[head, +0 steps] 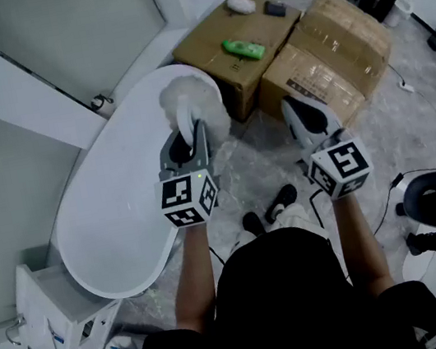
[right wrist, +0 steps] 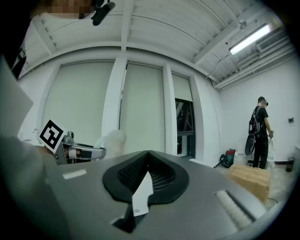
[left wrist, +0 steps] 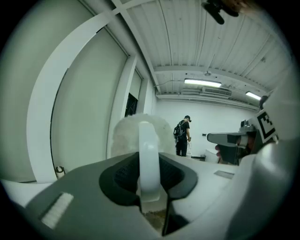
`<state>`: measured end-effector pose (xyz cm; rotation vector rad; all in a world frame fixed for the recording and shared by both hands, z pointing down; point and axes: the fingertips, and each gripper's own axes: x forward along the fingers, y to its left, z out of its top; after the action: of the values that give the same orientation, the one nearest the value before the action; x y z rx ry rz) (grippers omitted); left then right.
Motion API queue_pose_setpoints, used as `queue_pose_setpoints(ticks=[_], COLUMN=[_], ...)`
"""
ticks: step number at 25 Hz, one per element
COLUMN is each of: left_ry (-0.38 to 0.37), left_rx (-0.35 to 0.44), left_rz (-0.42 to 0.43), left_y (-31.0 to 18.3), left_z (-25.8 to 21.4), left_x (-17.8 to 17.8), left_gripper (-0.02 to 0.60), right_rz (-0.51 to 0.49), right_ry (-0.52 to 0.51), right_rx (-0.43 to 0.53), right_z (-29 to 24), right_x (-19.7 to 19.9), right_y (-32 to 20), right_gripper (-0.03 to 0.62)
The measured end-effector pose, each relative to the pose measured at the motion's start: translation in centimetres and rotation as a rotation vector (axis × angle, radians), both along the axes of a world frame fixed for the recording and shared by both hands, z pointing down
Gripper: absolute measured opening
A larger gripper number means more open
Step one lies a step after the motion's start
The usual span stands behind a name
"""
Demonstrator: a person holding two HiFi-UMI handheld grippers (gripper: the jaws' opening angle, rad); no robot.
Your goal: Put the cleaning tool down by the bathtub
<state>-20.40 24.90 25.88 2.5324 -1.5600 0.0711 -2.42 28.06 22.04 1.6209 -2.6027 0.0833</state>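
The left gripper point(head: 187, 140) has a grey moulded shell that tapers towards the jaws. Its rear carries a cube point(head: 190, 199) with black-and-white square markers on its faces. The right gripper point(head: 295, 106) is of the same build, with its own marker cube point(head: 339, 168). The left pads point(left wrist: 123, 174) are black and finely ribbed, and the right pads point(right wrist: 133, 172) match. A pale textured strip point(right wrist: 234, 205) is set into the grey shell. The person wears a black short-sleeved top point(head: 308, 304), pale legwear point(head: 293, 219) and black shoes point(head: 284, 197).
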Motion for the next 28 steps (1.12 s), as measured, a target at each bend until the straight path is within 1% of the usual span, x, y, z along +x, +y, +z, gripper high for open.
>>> queue_pose_setpoints(ticks=[4,12,17,28], left_ry=[-0.002,-0.003,-0.001,-0.006], left_rx=[0.006,0.007,0.007,-0.012], left_rz=[0.001,0.008,0.016,0.039], left_y=[0.2,0.2,0.3,-0.3], left_z=[-0.1,-0.2,-0.4,0.7], left_x=[-0.1,-0.6,-0.9,0.0], left_gripper=[0.081,0.081,0.081,0.081], right_rz=[0.005,-0.008,0.032,0.045], right_ry=[0.006,0.039,-0.007,-0.004], right_rx=[0.004,-0.001,-0.014,-0.055], right_z=[0.0,0.1,0.1,1.6], right_x=[0.3,-0.6,-0.3,0.4], right_y=[0.3,0.7,1.0,1.1], right_gripper=[0.008,0.008,0.008,0.009])
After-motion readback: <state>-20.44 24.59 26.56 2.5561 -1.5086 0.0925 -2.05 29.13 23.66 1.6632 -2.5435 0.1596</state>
